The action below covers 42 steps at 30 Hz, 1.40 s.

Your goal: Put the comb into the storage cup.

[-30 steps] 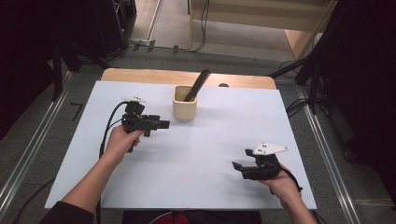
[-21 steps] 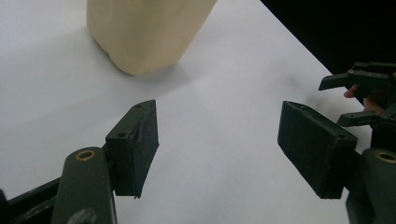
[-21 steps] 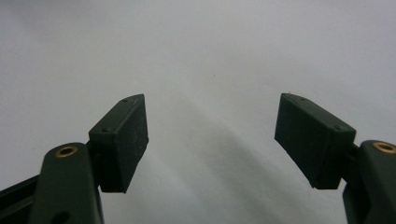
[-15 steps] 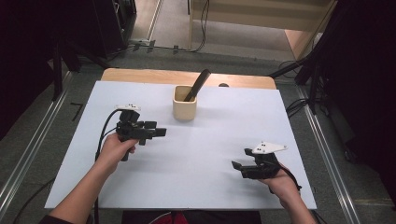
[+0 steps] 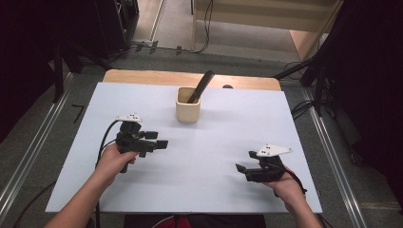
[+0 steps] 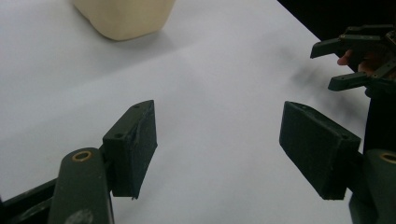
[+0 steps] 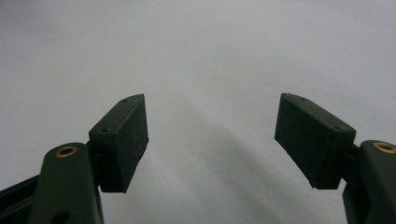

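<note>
standing beyond both empty, spread-fingered grippers, left gripper (image 5: 159, 140) and right gripper (image 5: 243, 171), a cream cup (image 5: 188, 104) holds a dark utensil (image 5: 201, 86).

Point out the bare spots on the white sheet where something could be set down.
Widest free patch: the middle of the white sheet, between the left hand-held gripper and the right hand-held gripper, in front of the cream cup. Both far corners beside the cup are bare too. Crowded only around the cup and its dark utensil.

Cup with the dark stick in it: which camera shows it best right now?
The high view: the whole cup stands near the table's far edge, with the dark stick leaning out of it. The left gripper view catches the cup's lower part at its top edge. The right gripper view faces bare tabletop.
</note>
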Available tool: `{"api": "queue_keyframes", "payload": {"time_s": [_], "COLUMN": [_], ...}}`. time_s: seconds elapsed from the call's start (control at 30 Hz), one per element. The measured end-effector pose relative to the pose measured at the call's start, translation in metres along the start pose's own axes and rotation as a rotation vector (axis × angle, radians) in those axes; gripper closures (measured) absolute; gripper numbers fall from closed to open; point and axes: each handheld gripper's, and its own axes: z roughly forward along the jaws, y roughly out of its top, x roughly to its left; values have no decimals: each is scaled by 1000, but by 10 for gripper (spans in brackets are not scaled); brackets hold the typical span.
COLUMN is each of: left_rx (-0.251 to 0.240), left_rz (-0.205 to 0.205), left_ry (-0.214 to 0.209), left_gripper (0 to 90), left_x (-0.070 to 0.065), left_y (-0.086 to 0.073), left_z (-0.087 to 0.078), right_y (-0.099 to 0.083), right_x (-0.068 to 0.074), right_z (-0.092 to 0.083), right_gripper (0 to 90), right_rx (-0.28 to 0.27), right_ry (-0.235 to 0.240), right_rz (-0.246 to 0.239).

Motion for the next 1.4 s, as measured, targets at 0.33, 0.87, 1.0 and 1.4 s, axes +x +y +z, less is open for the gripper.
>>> {"api": "queue_keyframes", "payload": {"time_s": [0.33, 0.87, 1.0, 1.4], "left_rx": [18, 54, 55, 74], "left_rz": [5, 39, 59, 79], "left_ry": [11, 16, 15, 65], "left_gripper": [288, 288, 288, 287], "left_x": [-3, -13, -16, -14], "left_y": [-10, -28, -31, -43], "left_z": [-3, -12, -17, -29], "right_y": [-1, -1, -1, -2], "right_x": [1, 0, -1, -3], "right_z": [2, 2, 2, 2], "right_gripper": [240, 240, 240, 240], "right_rx": [19, 17, 18, 19], "right_ry": [9, 7, 8, 9], "right_rz": [-3, -5, -3, 2]}}
